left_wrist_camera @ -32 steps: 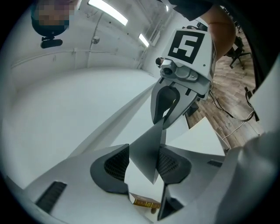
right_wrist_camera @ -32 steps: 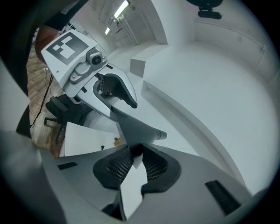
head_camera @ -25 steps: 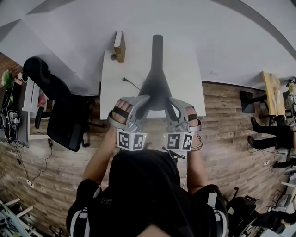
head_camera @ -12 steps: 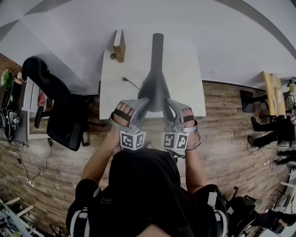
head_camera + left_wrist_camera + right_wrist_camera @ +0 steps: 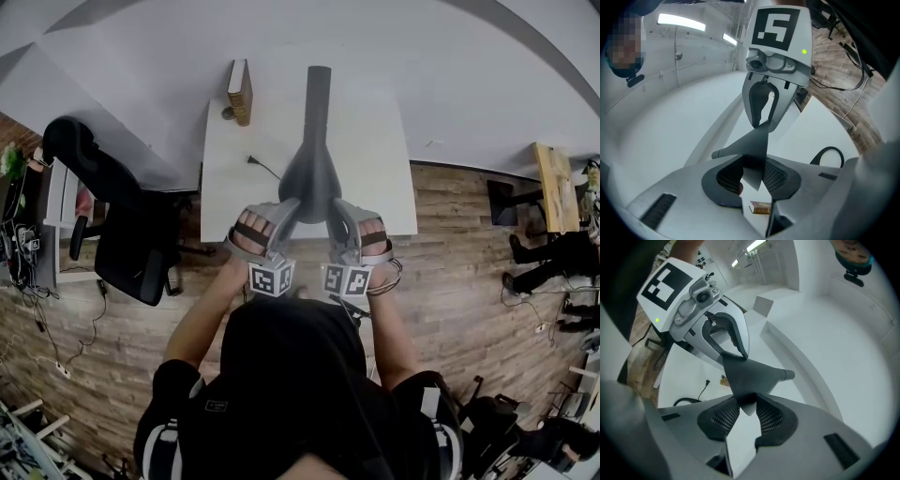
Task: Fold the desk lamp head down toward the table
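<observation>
I'm watching both tools sinking together. Compared with a second ago, the two marker cubes are sitting closer to each other in the head view, and the flared end they flank is looking slightly smaller and further below me. The lamp head (image 5: 312,173) is coming down with them, so I'm reading the fold as under way rather than finished.

The lamp head is hanging over the near half of the white table (image 5: 380,141). Its wide end is pointing toward me and its dark neck is running away to the far edge. A book (image 5: 241,91) is standing well apart at the far left corner, and a plug on its cable (image 5: 255,162) is lying beside the lamp head on the left.

The left gripper (image 5: 294,206) is holding the left side of the flared rim. In its own view the thin edge of the shade is filling the narrow gap between the pads (image 5: 727,177), which are sitting against it. The right gripper (image 5: 336,206) is mirroring this on the other side, with the rim's corner wedged between its pads (image 5: 772,418). Both sets of jaws are opening a little, though the rim is staying between them. I'm taking that as the grip easing near the bottom of the swing.

Looking so steeply down, I'm not able to judge how much gap is remaining between shade and tabletop, so more lowering may be needed.
</observation>
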{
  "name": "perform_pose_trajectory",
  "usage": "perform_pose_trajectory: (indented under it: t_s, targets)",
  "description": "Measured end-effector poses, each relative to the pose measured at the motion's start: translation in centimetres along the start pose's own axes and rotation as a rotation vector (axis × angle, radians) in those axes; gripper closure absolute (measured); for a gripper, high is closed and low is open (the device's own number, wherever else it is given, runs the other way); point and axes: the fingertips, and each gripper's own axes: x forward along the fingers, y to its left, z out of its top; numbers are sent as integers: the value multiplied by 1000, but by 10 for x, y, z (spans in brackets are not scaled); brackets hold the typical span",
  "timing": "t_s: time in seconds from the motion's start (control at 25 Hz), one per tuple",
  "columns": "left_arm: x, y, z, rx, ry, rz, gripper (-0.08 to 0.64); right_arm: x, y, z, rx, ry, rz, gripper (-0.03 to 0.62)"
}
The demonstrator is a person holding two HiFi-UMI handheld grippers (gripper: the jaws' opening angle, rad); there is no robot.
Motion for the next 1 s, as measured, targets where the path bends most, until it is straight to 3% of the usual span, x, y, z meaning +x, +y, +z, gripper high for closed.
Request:
perform_pose_trajectory:
  t_s: [0.48, 1.0]
  targets:
    - [14, -28, -15, 89, 20, 60, 434, 19, 20, -17, -70, 8, -51, 462]
    - [26, -45, -23, 102, 10, 56, 416, 33, 30, -31, -110, 25, -99, 456]
